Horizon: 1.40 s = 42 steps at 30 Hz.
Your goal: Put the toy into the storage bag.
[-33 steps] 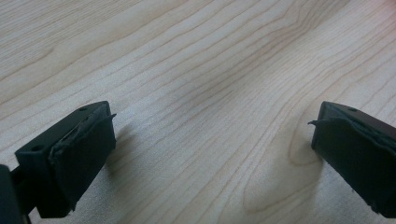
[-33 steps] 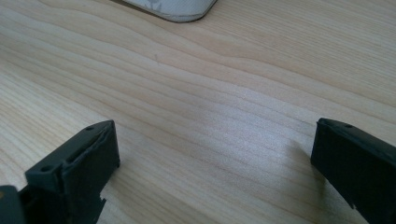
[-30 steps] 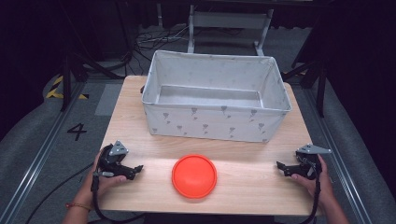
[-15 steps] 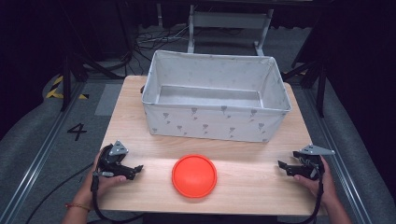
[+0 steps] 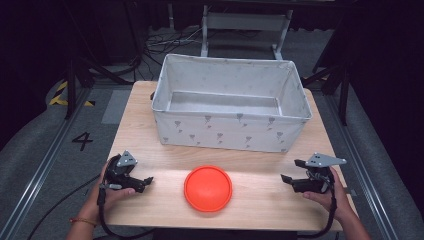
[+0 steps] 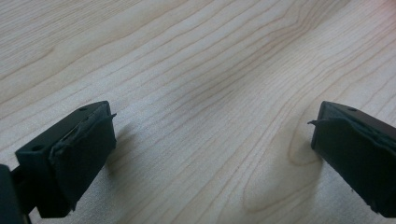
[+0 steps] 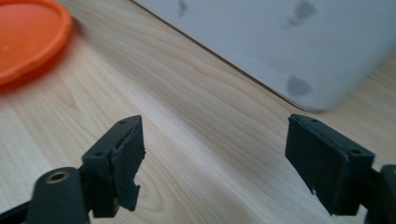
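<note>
Table: light wooden table [image 5: 260, 210], grain running side to side.
Bin: white fabric bin [image 5: 231, 131] with grey print at 12 o'clock, open and empty.
Disc: orange disc [image 5: 208, 188] lying flat at centre front, just short of the bin.
Left gripper: left gripper [image 5: 145, 182] at 9 o'clock of the disc, jaws spread, nothing between them.
Right gripper: right gripper [image 5: 291, 171] at 3 o'clock of the disc, jaws spread wide over bare wood.

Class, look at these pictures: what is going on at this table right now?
A person holds two grippers low over a pale wooden table. The left gripper and right gripper are both open and empty, either side of a flat round orange plastic lid. Behind it stands an empty grey fabric bin.
</note>
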Motion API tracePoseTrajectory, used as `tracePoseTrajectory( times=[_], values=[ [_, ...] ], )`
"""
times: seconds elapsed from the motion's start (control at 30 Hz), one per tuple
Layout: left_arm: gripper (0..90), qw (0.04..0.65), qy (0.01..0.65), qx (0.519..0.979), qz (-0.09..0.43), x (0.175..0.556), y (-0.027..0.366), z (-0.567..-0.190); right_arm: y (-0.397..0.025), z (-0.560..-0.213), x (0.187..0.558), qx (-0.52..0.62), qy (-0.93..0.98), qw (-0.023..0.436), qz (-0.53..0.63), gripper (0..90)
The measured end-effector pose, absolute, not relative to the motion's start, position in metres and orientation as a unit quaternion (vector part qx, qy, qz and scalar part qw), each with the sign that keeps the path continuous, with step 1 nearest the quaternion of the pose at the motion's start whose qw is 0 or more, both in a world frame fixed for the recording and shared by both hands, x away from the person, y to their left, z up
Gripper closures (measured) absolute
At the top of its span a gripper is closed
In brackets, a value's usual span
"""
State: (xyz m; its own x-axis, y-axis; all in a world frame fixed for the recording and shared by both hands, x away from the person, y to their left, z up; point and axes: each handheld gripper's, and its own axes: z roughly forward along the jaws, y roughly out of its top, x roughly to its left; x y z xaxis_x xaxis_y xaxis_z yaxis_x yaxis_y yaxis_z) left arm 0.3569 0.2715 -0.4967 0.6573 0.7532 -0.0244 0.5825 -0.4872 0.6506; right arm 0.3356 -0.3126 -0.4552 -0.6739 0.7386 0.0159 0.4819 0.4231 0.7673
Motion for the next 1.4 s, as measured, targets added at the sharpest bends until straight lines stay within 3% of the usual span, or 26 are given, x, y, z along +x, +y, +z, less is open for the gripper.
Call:
tracePoseTrajectory(
  times=[0.47,0.87,1.4],
  values=[
    [0.2,0.321,0.391,0.852,0.134,0.357,0.272,-0.497,-0.224,-0.435,0.34,0.267,0.864,0.127,0.408,22.6],
    [0.2,0.32,0.391,0.852,0.135,0.357,0.272,-0.497,-0.147,-0.459,0.358,0.218,0.889,0.083,0.394,23.3],
    [0.2,0.32,0.393,0.852,0.131,0.357,0.272,-0.497,-0.124,-0.492,0.373,0.238,0.894,0.048,0.376,24.4]
  ],
)
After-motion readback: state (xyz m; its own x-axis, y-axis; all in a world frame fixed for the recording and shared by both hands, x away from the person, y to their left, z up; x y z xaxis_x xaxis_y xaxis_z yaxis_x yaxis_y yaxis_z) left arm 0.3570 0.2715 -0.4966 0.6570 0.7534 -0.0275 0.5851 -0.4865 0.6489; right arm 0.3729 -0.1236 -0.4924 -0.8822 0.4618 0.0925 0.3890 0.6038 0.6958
